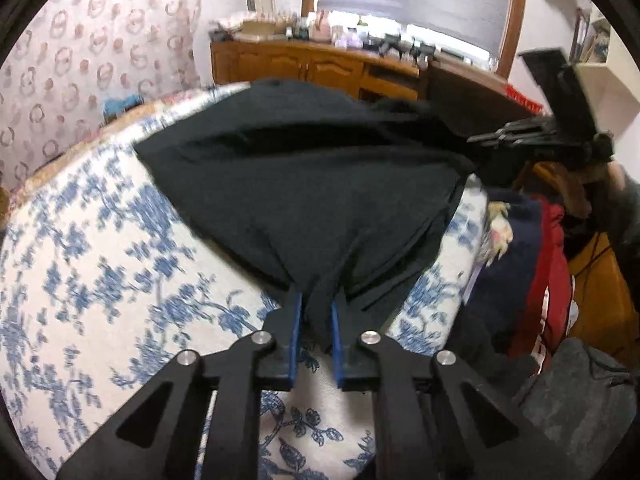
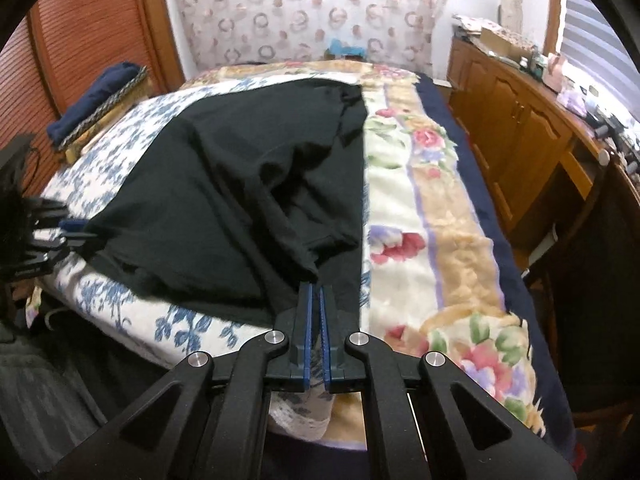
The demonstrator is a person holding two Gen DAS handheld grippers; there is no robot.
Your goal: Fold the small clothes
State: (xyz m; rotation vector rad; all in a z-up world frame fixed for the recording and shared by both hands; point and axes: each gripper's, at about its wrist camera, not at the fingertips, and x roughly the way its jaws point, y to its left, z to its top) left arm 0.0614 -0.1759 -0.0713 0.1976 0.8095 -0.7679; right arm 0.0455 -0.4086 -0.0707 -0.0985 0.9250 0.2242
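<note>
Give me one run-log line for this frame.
left gripper: shut on black garment | right gripper: shut on black garment | garment: on bed

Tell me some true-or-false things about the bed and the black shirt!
1. The black shirt lies on the bed. True.
2. The left tongs are empty. False: they pinch the shirt's near edge.
3. The right tongs are shut on the shirt. True.
4. The blanket has yellow stars. False: it has flowers.
5. A folded navy cloth sits at the bed's far corner. True.
</note>
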